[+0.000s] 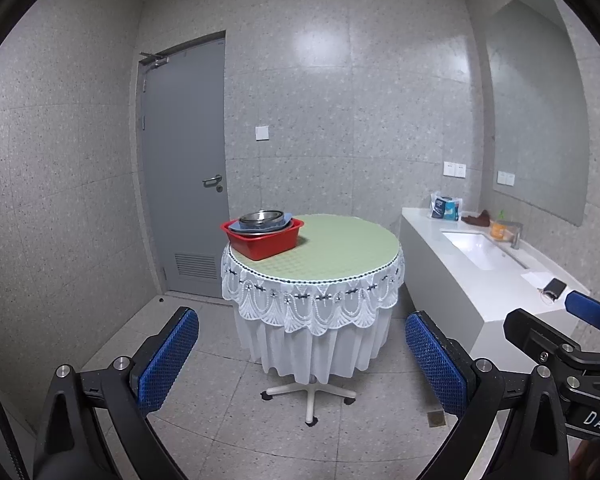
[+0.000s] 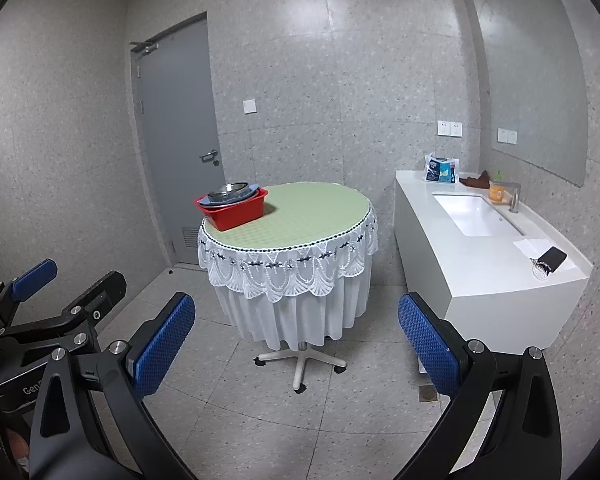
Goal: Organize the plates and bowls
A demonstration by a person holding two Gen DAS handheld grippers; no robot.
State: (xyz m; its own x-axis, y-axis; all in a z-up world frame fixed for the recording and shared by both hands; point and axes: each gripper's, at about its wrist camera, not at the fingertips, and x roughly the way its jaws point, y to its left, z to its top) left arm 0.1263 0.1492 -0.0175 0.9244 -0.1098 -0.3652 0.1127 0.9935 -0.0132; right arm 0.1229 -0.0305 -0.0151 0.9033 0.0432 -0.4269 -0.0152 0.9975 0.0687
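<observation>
Round table (image 1: 340,240), green lace-edged cloth; red tub (image 1: 264,242) at left edge.

We hold our left gripper (image 1: 302,364) and right gripper (image 2: 296,346) side by side at like height, jaws spread wide, blue pads (image 2: 164,344) facing inward, gripping nothing.

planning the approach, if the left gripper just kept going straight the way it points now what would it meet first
Probably the lace-skirted round table. The open left gripper frames its white skirt, with only bare floor between. The red tub of dishes sits higher and left of that line. Depth is uncertain.
</observation>
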